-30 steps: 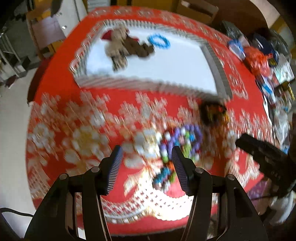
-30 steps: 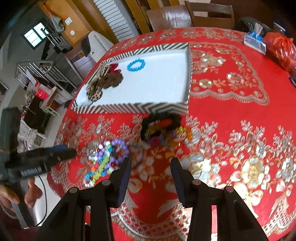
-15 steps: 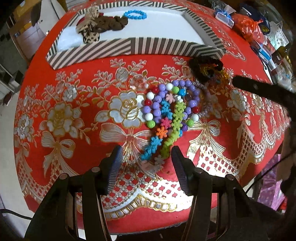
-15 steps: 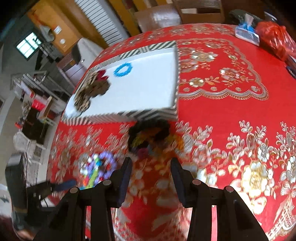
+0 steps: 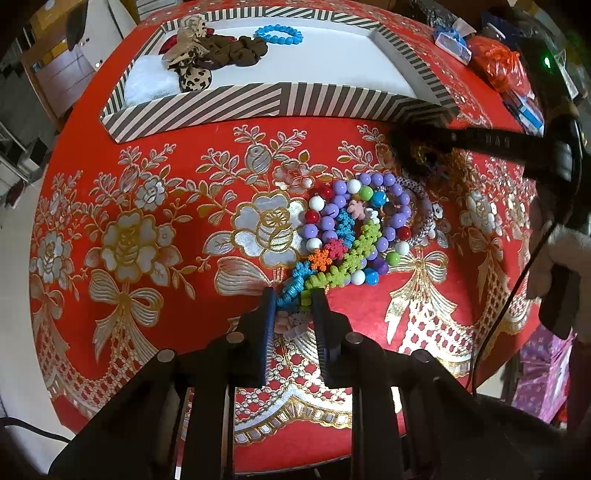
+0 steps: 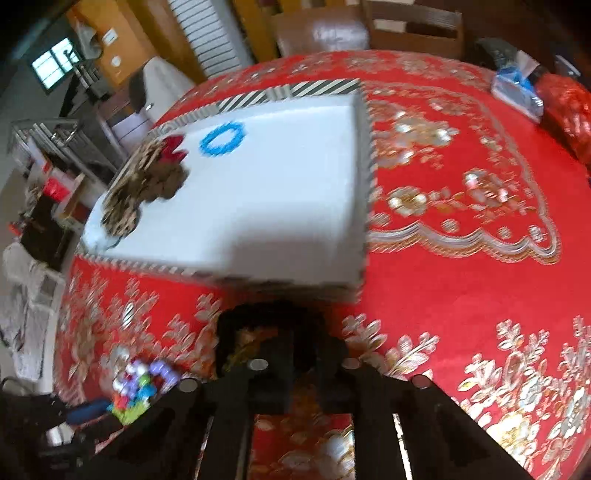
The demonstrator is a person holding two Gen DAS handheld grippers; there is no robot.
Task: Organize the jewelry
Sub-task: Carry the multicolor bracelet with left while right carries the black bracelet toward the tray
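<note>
Tabletop point(image 5: 155, 206): tray point(image 5: 280, 101) at far side, holding scrunchies point(image 5: 221, 55) left, bead ring point(image 5: 277, 34) right; bracelet heap point(image 5: 351, 236) before tray; dark hair ties point(image 5: 417, 155) right of heap, beside tray corner

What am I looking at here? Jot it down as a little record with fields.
surface: red flowered tablecloth
container: striped tray, white inside
in tray: blue bracelet, brown scrunchies, leopard-print bow
loose on cloth: pile of bead bracelets
left gripper: just closed on a snowflake-bead strand of the pile
right gripper: blurred, shut at a dark item near the tray corner
</note>
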